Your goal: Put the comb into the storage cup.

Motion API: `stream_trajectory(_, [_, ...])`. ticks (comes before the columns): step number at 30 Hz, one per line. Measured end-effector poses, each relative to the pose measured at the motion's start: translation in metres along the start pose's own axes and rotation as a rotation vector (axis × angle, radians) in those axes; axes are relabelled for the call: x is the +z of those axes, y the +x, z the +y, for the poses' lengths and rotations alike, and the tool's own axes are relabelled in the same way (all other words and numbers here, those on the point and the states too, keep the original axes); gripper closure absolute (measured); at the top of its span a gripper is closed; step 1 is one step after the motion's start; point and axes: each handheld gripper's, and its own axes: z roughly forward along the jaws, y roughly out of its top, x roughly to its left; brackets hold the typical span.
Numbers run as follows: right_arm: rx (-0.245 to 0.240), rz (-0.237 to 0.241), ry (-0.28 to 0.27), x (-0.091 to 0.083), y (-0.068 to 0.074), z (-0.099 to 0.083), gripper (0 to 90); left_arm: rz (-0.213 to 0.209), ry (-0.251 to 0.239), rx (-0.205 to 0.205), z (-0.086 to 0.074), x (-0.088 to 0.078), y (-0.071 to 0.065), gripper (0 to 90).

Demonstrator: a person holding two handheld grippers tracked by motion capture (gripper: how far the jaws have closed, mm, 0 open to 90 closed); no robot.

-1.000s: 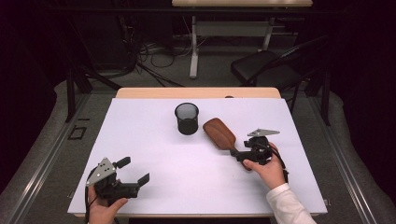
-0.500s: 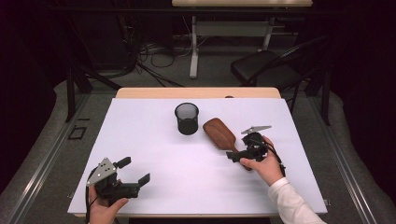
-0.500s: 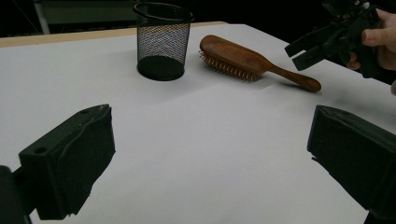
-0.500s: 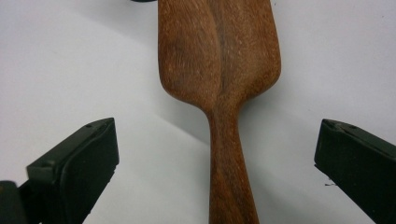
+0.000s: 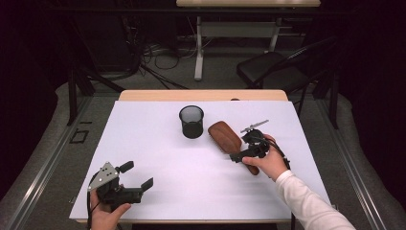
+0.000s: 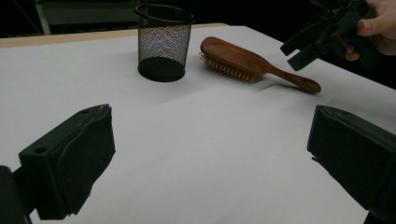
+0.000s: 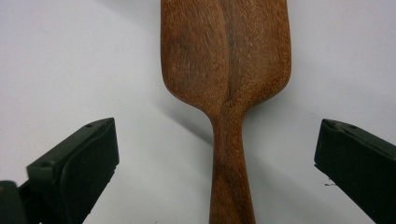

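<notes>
A brown wooden hairbrush [image 5: 224, 135] lies bristles down on the white table [image 5: 158, 143], its head beside a black mesh cup [image 5: 191, 122]. My right gripper [image 5: 242, 149] hovers over the brush handle, a hand around its body. Its jaws have just been opening and now stand wide; in the right gripper view the handle [image 7: 226, 154] runs up between them, untouched by either pad. My left gripper [image 5: 136, 175] rests open near the table's front left corner with nothing between its fingers. From there I see the cup [image 6: 164, 42], the brush [image 6: 238, 58] and the right gripper [image 6: 308, 44].
A wooden strip [image 5: 201, 95] edges the table's far side. Beyond it are a black chair [image 5: 273, 72], loose cables [image 5: 158, 52] on the floor and the legs of another desk [image 5: 198, 48]. A black stand [image 5: 76, 81] is at the far left.
My right gripper has shifted a little left and away from me, over the brush handle, and its jaws are wider. The left gripper, the brush and the cup have stayed put.
</notes>
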Motion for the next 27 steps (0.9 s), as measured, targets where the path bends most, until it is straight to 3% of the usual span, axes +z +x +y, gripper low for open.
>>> stream_trajectory(13, [-0.042,-0.039,0.093,0.001,0.002,0.013,0.0,-0.001,0.0,0.0,0.0,0.0,0.0,0.9])
stream_trajectory(27, [-0.06,-0.045,0.178,0.009,0.005,0.022,1.4,0.001,0.001,0.0,0.0,0.0,0.0,0.9])
